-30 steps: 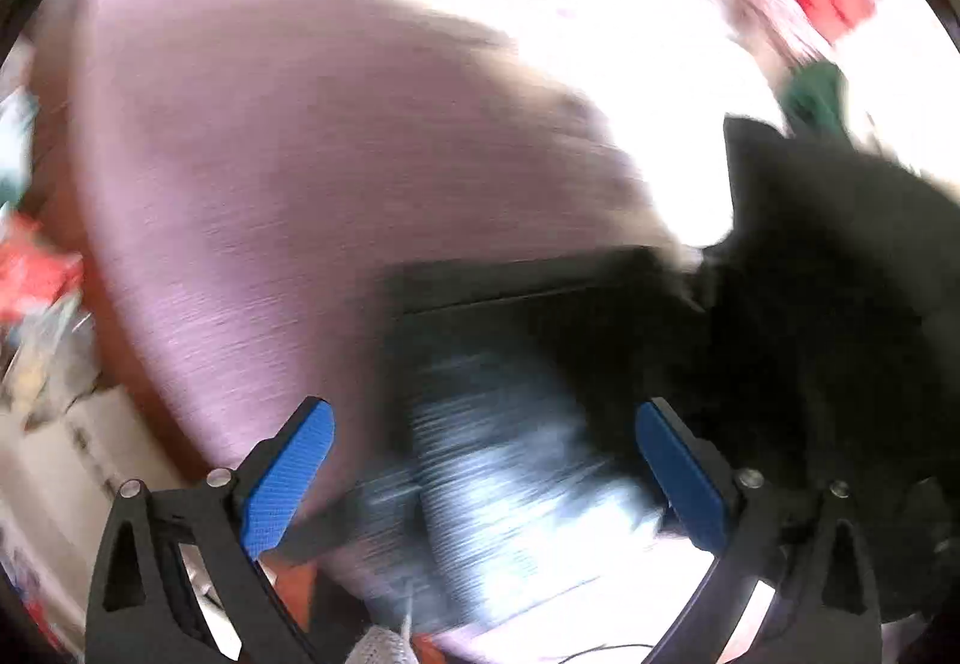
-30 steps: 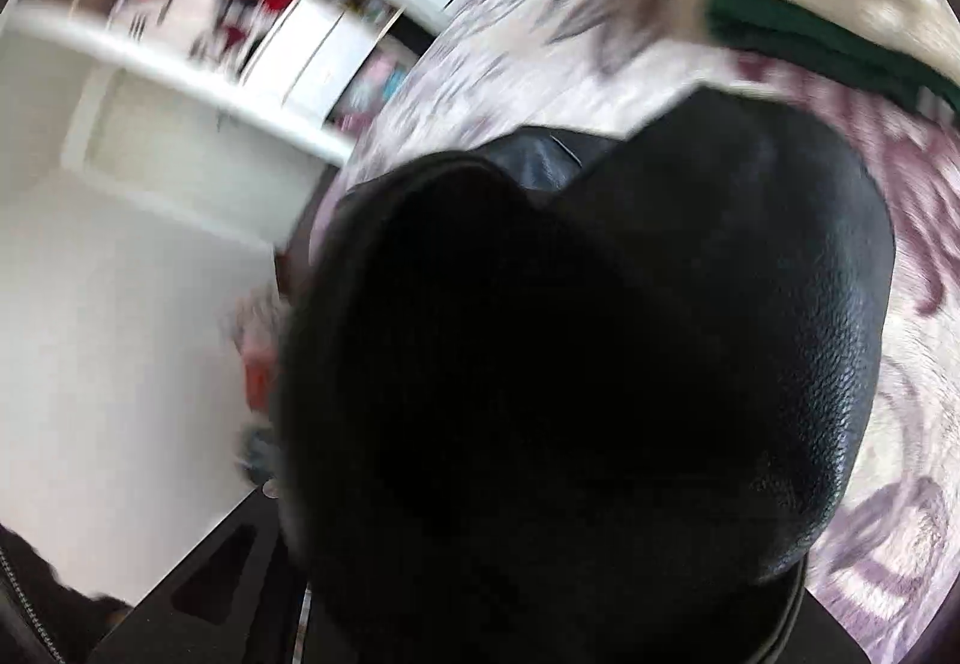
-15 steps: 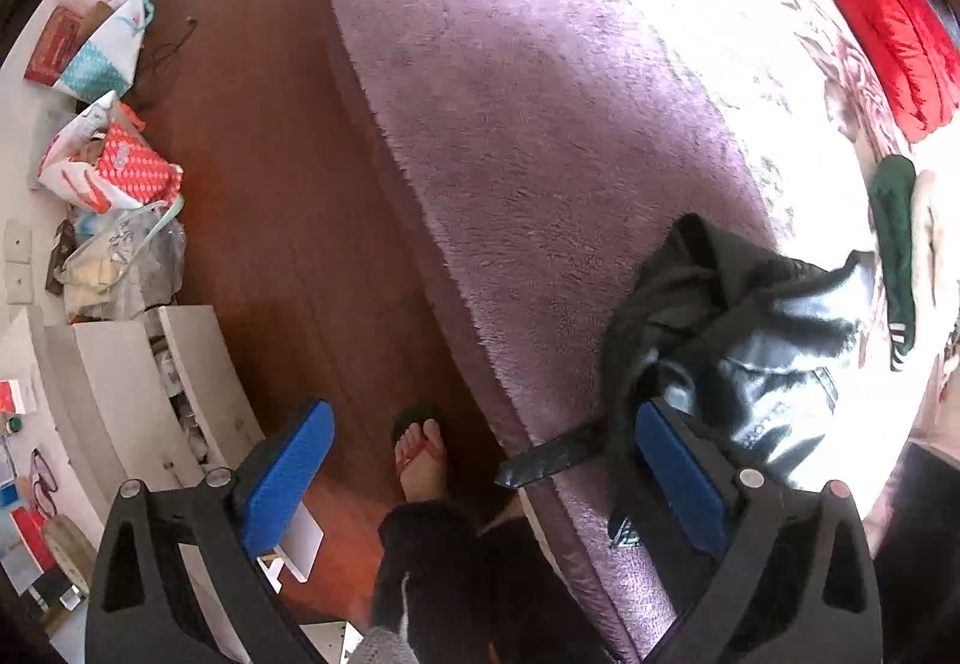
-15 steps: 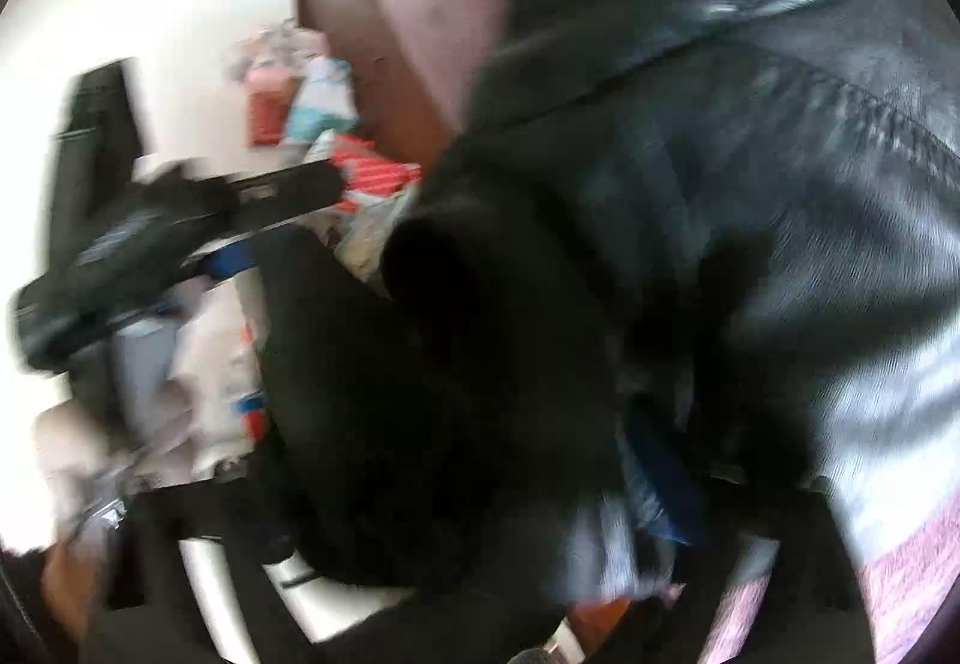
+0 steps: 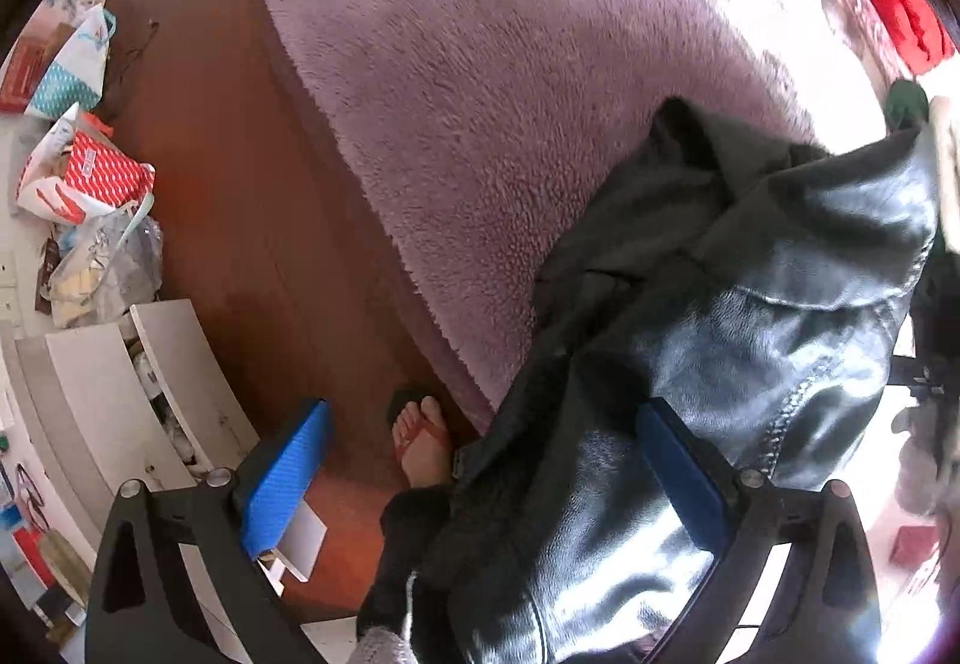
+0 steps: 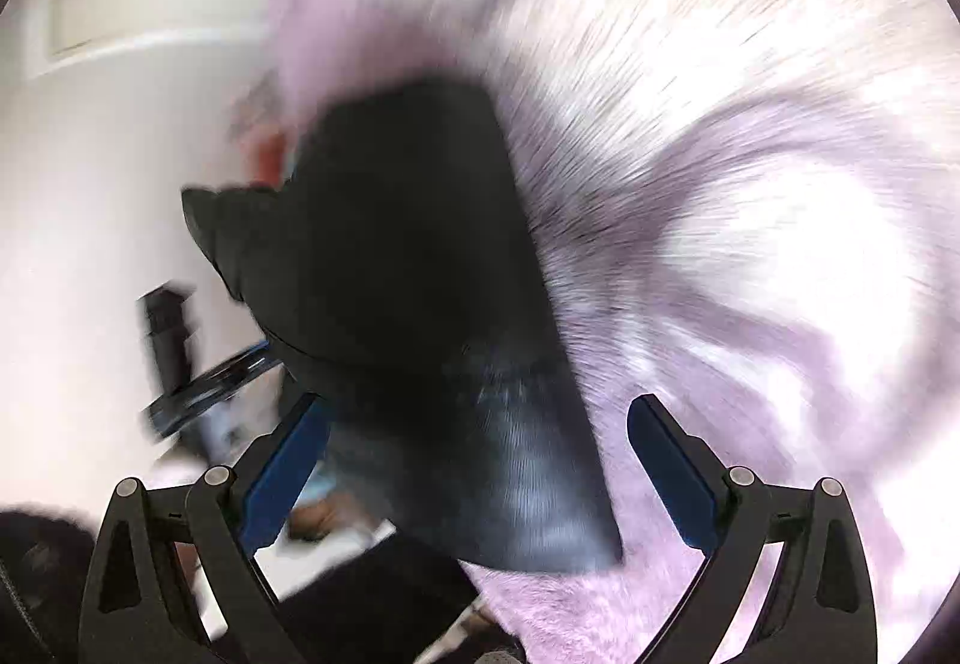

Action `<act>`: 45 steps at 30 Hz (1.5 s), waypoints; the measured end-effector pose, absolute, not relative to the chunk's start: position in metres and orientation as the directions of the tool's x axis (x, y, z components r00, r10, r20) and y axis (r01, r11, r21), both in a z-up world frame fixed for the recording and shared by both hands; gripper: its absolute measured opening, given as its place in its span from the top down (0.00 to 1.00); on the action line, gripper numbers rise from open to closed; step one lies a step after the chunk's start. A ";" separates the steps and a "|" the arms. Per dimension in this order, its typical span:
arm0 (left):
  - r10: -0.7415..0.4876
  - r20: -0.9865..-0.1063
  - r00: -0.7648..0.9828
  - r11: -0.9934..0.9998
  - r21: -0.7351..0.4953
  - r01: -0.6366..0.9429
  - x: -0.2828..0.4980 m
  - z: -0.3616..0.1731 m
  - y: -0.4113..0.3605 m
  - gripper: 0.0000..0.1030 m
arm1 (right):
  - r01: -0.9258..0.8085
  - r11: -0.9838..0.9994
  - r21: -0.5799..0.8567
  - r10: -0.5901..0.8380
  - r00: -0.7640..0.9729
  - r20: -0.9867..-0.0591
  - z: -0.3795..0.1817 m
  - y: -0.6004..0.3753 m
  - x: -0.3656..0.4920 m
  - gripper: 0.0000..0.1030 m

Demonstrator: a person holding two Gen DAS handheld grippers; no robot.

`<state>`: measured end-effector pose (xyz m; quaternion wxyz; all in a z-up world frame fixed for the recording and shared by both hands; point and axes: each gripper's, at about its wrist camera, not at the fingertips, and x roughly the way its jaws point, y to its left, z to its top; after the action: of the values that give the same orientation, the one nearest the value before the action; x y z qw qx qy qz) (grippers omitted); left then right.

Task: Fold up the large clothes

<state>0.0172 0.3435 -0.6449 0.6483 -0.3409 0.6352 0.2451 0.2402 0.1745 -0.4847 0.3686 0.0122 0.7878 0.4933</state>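
Wooden floor (image 5: pixel 252 196), probably white drawers (image 5: pixel 90 382)

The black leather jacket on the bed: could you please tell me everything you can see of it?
The black leather jacket looks glossy, like leather or an imitation, with stitched seams and a matte dark lining turned out along its upper left. It lies crumpled and unfolded at the edge of the purple fleece blanket, its lower part hanging over the bed edge toward the wooden floor. The left gripper is open above it; whether a finger touches it is unclear. The right wrist view is too blurred to add detail.
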 end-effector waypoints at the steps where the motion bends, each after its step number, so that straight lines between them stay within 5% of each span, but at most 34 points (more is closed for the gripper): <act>1: -0.110 -0.992 0.069 0.652 -0.124 -0.748 0.018 -0.647 0.343 0.00 | -0.302 0.468 0.830 0.383 -0.777 -0.499 -0.497 0.185 0.234 0.02; 4: -0.096 -0.994 0.056 0.661 -0.106 -0.743 0.020 -0.653 0.343 0.00 | -0.276 0.358 0.892 0.395 -0.821 -0.413 -0.489 0.221 0.227 0.02; 7: -0.072 -0.997 0.036 0.660 -0.075 -0.748 0.022 -0.655 0.345 0.00 | -0.347 0.377 0.859 0.411 -0.768 -0.491 -0.477 0.232 0.210 0.07; 9: -0.067 -0.997 0.046 0.647 -0.079 -0.758 0.024 -0.648 0.346 0.00 | -0.326 0.445 0.834 0.463 -0.714 -0.526 -0.463 0.226 0.205 0.28; 11: -0.047 -0.997 0.061 0.640 -0.077 -0.765 0.028 -0.636 0.347 0.00 | -0.291 0.489 0.822 0.516 -0.664 -0.541 -0.448 0.217 0.197 0.38; 16: 0.022 -0.993 0.113 0.644 -0.072 -0.762 0.050 -0.589 0.345 0.00 | -0.033 0.498 0.866 0.754 -0.477 -0.452 -0.404 0.156 0.186 0.50; 20: 0.042 -0.986 0.159 0.682 -0.088 -0.726 0.078 -0.567 0.332 0.00 | 0.174 0.447 0.877 0.889 -0.198 -0.414 -0.383 0.073 0.198 0.51; 24: 0.007 -0.983 0.182 0.741 -0.117 -0.661 0.123 -0.577 0.296 0.00 | 0.251 0.665 0.703 0.745 -0.156 -0.649 -0.402 0.005 0.209 0.16; 27: -0.045 -0.981 0.191 0.755 -0.158 -0.637 0.159 -0.589 0.268 0.00 | 0.307 0.670 0.676 0.742 -0.236 -0.628 -0.414 -0.027 0.212 0.15; 32: -0.021 -0.982 0.189 0.785 -0.133 -0.605 0.197 -0.607 0.237 0.00 | 0.238 0.724 0.647 0.683 -0.111 -0.722 -0.344 -0.071 0.236 0.15; 37: -0.049 -0.994 0.100 0.780 -0.101 -0.618 0.194 -0.641 0.236 0.00 | 0.012 0.607 0.795 0.789 -0.129 -0.600 -0.274 -0.041 0.272 0.16; 39: -0.072 -0.992 0.104 0.761 -0.122 -0.637 0.185 -0.647 0.241 0.00 | -0.002 0.569 0.822 0.806 -0.198 -0.558 -0.278 -0.005 0.282 0.17; 41: -0.075 -0.992 0.100 0.753 -0.122 -0.646 0.179 -0.649 0.245 0.00 | 0.006 0.616 0.787 0.773 -0.197 -0.603 -0.302 0.015 0.294 0.27; 45: -0.059 -0.993 0.105 0.744 -0.114 -0.658 0.167 -0.645 0.255 0.00 | 0.050 0.672 0.739 0.731 -0.203 -0.652 -0.349 0.031 0.327 0.30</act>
<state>0.1670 0.2548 -0.6448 0.6871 -0.2838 0.6323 0.2180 0.3273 0.0313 -0.3486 0.5694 0.2729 0.7155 0.2989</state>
